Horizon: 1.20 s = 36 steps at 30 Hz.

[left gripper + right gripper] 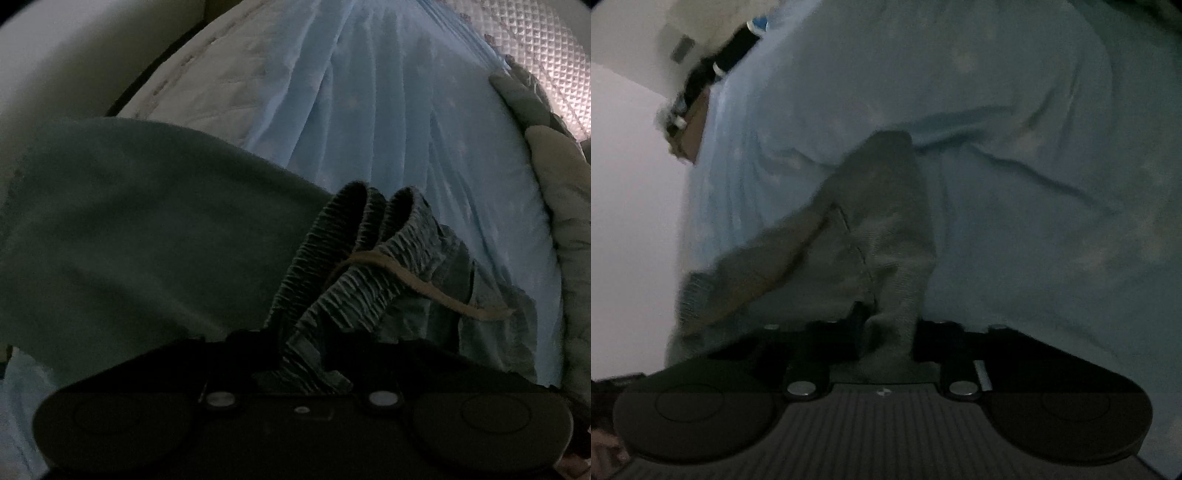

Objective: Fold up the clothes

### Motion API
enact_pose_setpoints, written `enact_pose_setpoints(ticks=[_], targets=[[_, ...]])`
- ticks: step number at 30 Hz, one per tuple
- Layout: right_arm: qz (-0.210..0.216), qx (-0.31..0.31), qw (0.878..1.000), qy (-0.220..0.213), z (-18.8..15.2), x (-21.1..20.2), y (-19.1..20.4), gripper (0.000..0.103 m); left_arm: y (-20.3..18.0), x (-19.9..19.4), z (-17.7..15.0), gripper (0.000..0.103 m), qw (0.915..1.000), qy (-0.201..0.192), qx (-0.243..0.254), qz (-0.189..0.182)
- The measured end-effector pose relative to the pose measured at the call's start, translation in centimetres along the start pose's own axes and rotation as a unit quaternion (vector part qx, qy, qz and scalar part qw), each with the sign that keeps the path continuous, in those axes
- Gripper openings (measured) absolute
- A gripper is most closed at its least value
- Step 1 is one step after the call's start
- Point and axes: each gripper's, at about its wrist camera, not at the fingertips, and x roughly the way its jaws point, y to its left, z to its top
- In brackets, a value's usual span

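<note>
A dark green garment [122, 229] lies on a light blue bedsheet [388, 122]. Its gathered elastic waistband [351, 266], with a tan drawstring [443, 295] trailing to the right, is bunched up between the jaws of my left gripper [301, 354], which is shut on it. In the right wrist view a grey-green fold of the same kind of fabric [882, 236] rises from my right gripper [886, 339], which is shut on it. The fingertips of both grippers are hidden by cloth.
The blue sheet [1015, 129] covers the bed in both views. A quilted white cover [543, 55] and a pale grey-green cloth [554, 177] lie at the right edge. Dark objects [713, 70] sit past the bed's edge by a white wall.
</note>
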Motion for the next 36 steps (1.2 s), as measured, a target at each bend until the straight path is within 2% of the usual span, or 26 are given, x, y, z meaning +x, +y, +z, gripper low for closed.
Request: enact_pose_setpoints(ticks=[4,6,13,20,24,29,36], targets=[[0.016,-0.020,0.999,-0.029,-0.3,-2.2,2.1,0.011,-0.8,-1.9,-0.4,0.042,0.9998,-0.012,0.013,-0.005],[0.018,-0.032,0.999,-0.035,-0.4,-3.2,3.0,0.010,-1.3,-3.1,-0.8,0.044,0.9996,-0.021,0.019,-0.005],[0.027,-0.056,0.996,-0.059,-0.6,-6.5,6.3,0.009,-1.2,-8.2,-2.2,0.045,0.9983,-0.051,0.023,-0.014],[0.036,-0.106,0.988,-0.103,-2.4,-8.7,12.4,0.006,2.0,-12.6,-3.3,0.045,0.9958,-0.081,0.021,-0.036],[0.035,-0.134,0.981,-0.134,-4.7,-9.3,17.2,0.006,5.9,-14.4,-3.6,0.045,0.9943,-0.090,0.015,-0.056],[0.023,-0.167,0.970,-0.175,-9.0,-8.7,24.6,0.006,12.6,-16.2,-2.7,0.045,0.9919,-0.094,0.010,-0.085],[0.005,-0.192,0.959,-0.209,-15.1,-3.7,35.1,0.006,22.8,-20.3,0.0,0.045,0.9906,-0.104,0.014,-0.088]])
